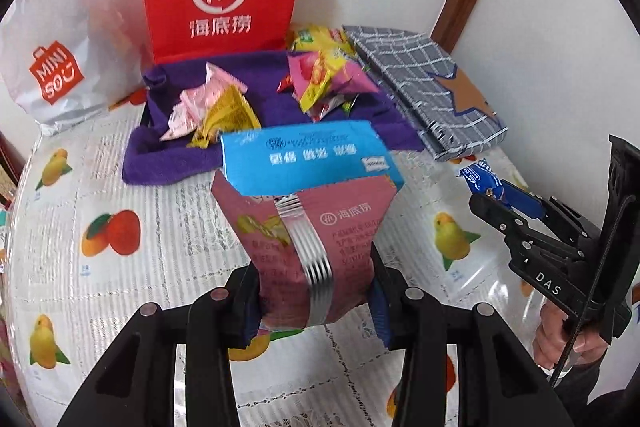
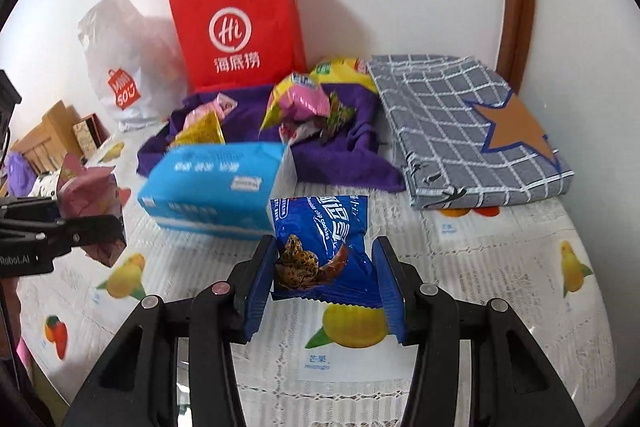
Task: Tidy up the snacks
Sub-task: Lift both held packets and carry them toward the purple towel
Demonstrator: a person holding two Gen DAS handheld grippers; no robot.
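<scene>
My left gripper point(image 1: 316, 303) is shut on a pink snack pouch point(image 1: 312, 239) with a silver seam, held above the table. In the right wrist view the same pouch point(image 2: 90, 203) shows at the left edge, in the left gripper point(image 2: 94, 231). My right gripper point(image 2: 322, 281) is shut on a blue chocolate-chip cookie packet point(image 2: 320, 243), also lifted off the table. That packet point(image 1: 486, 183) and the right gripper point(image 1: 508, 205) appear at the right of the left wrist view, with a hand below. Several loose snack packets point(image 1: 328, 79) lie on a purple cloth point(image 1: 272, 107) at the back.
A blue tissue pack point(image 2: 216, 183) lies in front of the purple cloth point(image 2: 344, 151). A red paper bag point(image 2: 236, 31) and a white plastic bag point(image 2: 120, 67) stand against the wall. A folded grey checked cloth point(image 2: 460, 123) lies at the right. The fruit-print tablecloth point(image 2: 480, 267) covers the table.
</scene>
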